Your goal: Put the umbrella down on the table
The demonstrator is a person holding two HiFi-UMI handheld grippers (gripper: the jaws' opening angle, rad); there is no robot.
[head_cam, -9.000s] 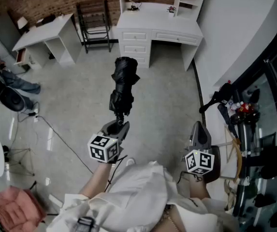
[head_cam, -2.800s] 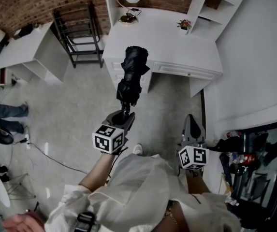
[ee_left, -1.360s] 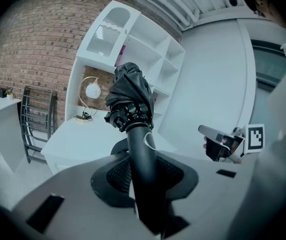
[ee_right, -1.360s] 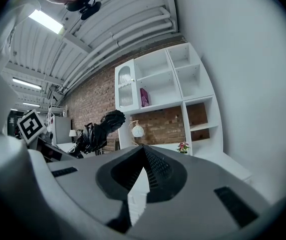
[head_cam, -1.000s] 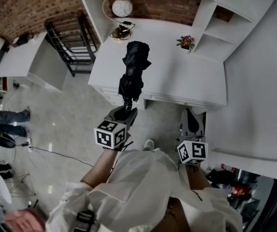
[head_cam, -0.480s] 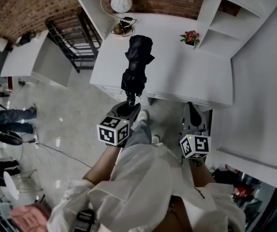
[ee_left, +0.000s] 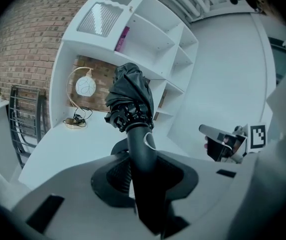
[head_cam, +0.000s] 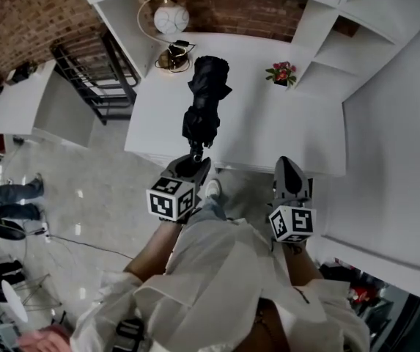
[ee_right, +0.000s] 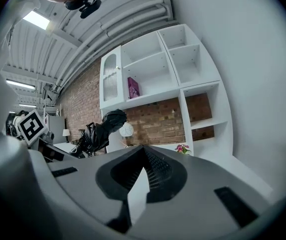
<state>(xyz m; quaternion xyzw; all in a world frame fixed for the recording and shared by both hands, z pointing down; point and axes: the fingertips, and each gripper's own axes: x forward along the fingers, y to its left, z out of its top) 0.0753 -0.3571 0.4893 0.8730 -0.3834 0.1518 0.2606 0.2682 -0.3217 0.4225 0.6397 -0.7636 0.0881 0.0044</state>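
Black folded umbrella (head_cam: 204, 101) is hovering over the white bench (head_cam: 268, 127), left claw (head_cam: 193, 162) grasping its handle; right claw (head_cam: 290, 166) is hanging clenched, empty.

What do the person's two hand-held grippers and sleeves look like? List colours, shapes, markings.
The left hand-held gripper and the right hand-held gripper are grey and tapering; each carries a white cube with black square markers. The person wears a loose white top.
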